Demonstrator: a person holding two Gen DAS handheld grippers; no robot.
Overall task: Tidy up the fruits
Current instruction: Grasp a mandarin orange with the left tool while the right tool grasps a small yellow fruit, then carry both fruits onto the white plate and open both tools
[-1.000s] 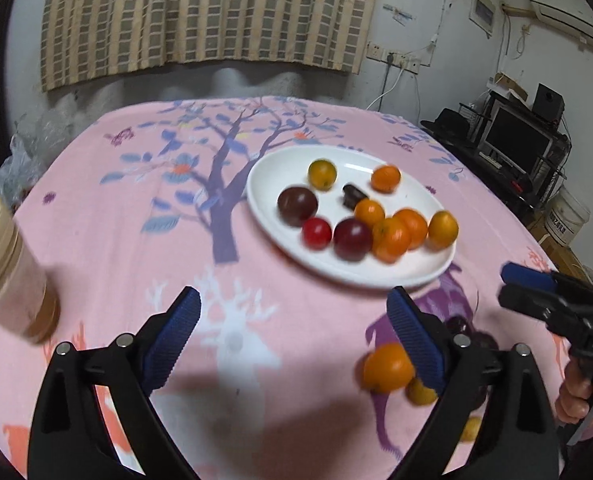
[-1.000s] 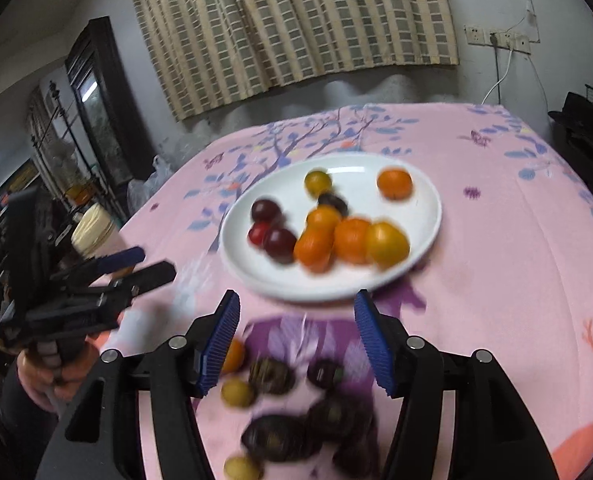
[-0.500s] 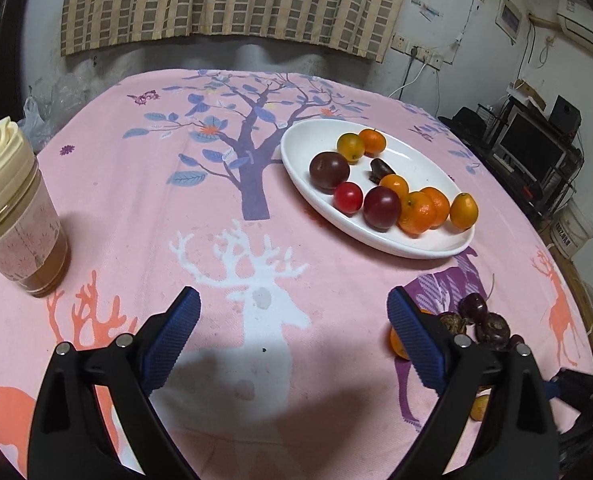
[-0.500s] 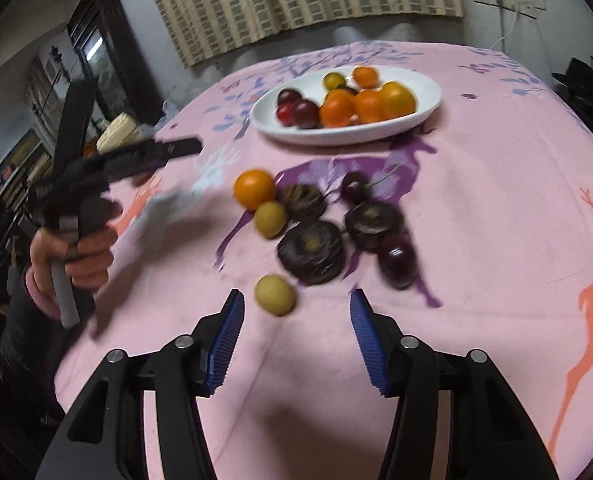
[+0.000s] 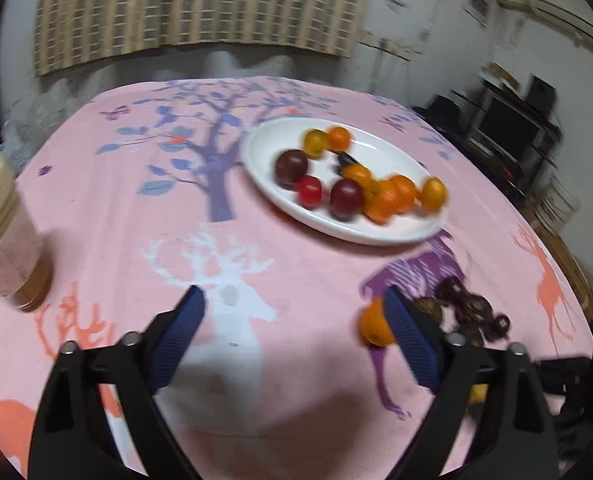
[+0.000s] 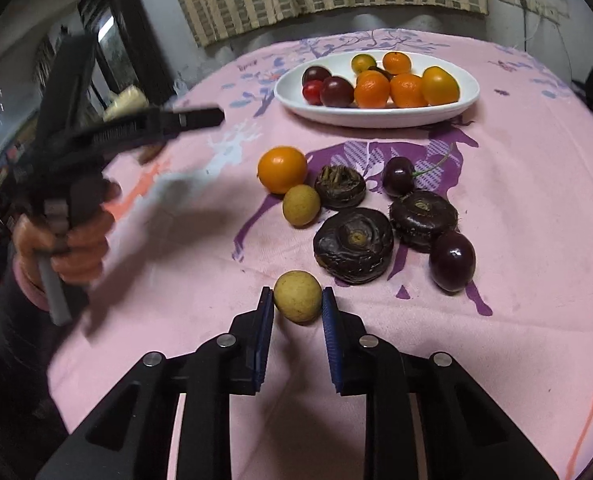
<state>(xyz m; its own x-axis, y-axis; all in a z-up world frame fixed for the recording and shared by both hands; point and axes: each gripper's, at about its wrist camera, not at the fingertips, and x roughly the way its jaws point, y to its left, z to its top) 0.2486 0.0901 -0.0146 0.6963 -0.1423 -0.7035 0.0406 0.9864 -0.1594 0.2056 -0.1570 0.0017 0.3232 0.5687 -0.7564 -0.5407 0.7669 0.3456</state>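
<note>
My right gripper (image 6: 298,299) has closed around a small tan round fruit (image 6: 297,297) on the pink tablecloth; both pads touch its sides. Beyond it lie loose fruits: an orange (image 6: 282,169), a second tan fruit (image 6: 301,205), three dark water chestnuts (image 6: 353,243), a cherry (image 6: 397,176) and a dark plum (image 6: 452,261). A white oval plate (image 6: 376,118) holds several orange, red and dark fruits. My left gripper (image 5: 294,312) is open and empty above the cloth, with the orange (image 5: 374,326) beside its right finger. The plate also shows in the left wrist view (image 5: 356,232).
A jar with a cream lid (image 5: 4,224) stands at the table's left edge. The left gripper and the hand holding it (image 6: 80,168) hover at the left in the right wrist view. A dark cabinet and shelving stand beyond the table.
My right gripper moved forward and down and closed its jaws onto the nearest tan fruit. My left gripper shifted slightly, still open.
</note>
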